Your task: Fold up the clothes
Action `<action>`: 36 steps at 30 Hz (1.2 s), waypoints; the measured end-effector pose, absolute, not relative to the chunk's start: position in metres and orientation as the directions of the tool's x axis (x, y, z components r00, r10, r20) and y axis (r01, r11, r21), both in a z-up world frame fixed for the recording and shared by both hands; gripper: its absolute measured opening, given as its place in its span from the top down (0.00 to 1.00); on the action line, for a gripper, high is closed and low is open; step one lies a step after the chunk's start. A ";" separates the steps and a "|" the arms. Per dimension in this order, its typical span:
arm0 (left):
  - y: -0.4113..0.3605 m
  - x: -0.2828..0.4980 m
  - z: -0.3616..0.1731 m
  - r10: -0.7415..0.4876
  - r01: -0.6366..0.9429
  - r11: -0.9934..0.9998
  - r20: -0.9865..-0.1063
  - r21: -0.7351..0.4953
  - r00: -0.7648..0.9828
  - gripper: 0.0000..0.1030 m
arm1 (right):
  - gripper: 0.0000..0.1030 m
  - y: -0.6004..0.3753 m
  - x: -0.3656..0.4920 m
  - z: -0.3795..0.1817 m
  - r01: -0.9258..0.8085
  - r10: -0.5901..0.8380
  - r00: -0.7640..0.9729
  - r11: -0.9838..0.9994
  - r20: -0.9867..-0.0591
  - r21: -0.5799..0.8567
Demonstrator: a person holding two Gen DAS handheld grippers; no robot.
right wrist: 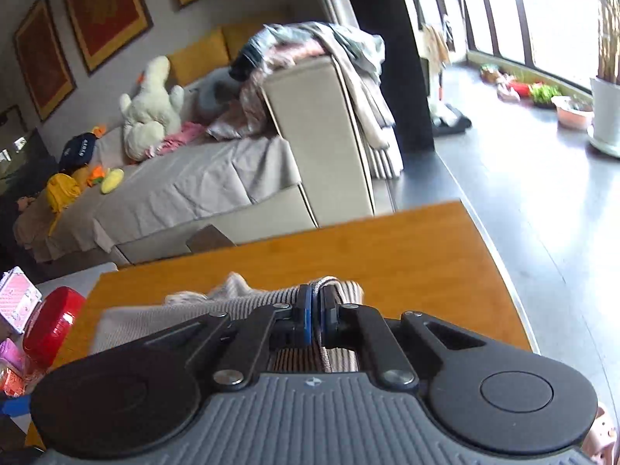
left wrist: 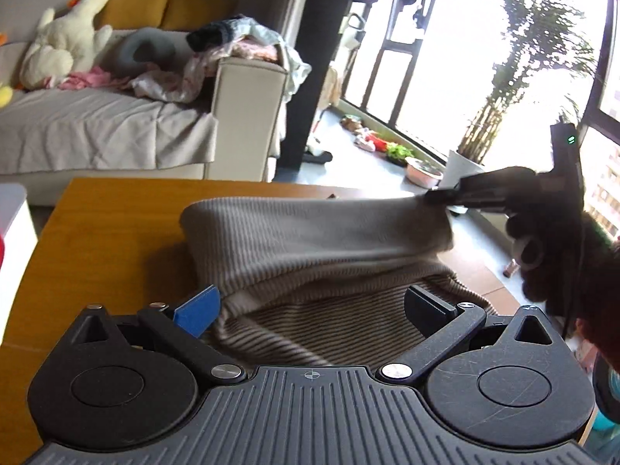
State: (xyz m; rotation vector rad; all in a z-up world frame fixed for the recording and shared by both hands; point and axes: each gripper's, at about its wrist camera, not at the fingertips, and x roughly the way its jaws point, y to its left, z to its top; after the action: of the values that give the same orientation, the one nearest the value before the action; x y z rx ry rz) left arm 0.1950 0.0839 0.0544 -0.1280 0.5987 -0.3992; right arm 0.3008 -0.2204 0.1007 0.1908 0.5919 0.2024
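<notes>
On the wooden table (left wrist: pixel 116 232) a beige ribbed sweater (left wrist: pixel 310 248) lies bunched, partly doubled over itself, its long axis running left to right across the near half of the tabletop. The right gripper (right wrist: pixel 316 312) is pinched tight on a fold of the knit; in its own view the cloth passes between the two pads and hangs down behind them. In the left wrist view that same gripper (left wrist: pixel 441 195) holds the sweater's far right edge lifted off the table, so the upper layer stretches as a raised flap toward the left.

The left gripper (left wrist: pixel 310 306) stands wide, its fingers spread to either side of the sweater's near edge, with the fabric lying just ahead of and between them but not clamped.

The relation that matters is this: the lifted edge sits at the right and far side, the free near edge lies directly in front of the left gripper, which is the closer one to it. Whether the flap is being carried over to make a fold or drawn back to spread the garment cannot be told from this moment.
</notes>
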 end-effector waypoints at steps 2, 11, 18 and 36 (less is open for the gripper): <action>0.074 0.207 0.052 -0.420 0.356 0.907 -0.519 -0.223 0.744 0.00 | 0.94 -0.226 0.302 0.083 -0.099 0.212 0.799 0.969 -0.563 0.225; 0.058 0.253 0.005 -0.417 0.343 0.909 -0.558 -0.237 0.718 0.00 | 0.29 -0.225 0.294 0.045 -0.110 0.293 0.769 0.936 -0.568 0.334; 0.045 0.246 0.000 -0.375 0.370 0.920 -0.569 -0.131 0.732 0.00 | 0.02 -0.209 0.280 0.044 -0.230 0.482 0.753 0.831 -0.449 0.506; 0.053 0.275 -0.002 -0.454 0.369 0.891 -0.527 -0.264 0.719 0.00 | 0.00 -0.231 0.252 0.004 -0.240 0.526 0.768 0.765 -0.365 0.598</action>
State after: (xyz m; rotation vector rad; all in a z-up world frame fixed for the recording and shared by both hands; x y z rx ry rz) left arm 0.2751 0.0533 -0.0018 -0.1439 0.6195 -0.4569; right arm 0.2525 -0.2308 0.0044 0.5567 0.5501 0.4393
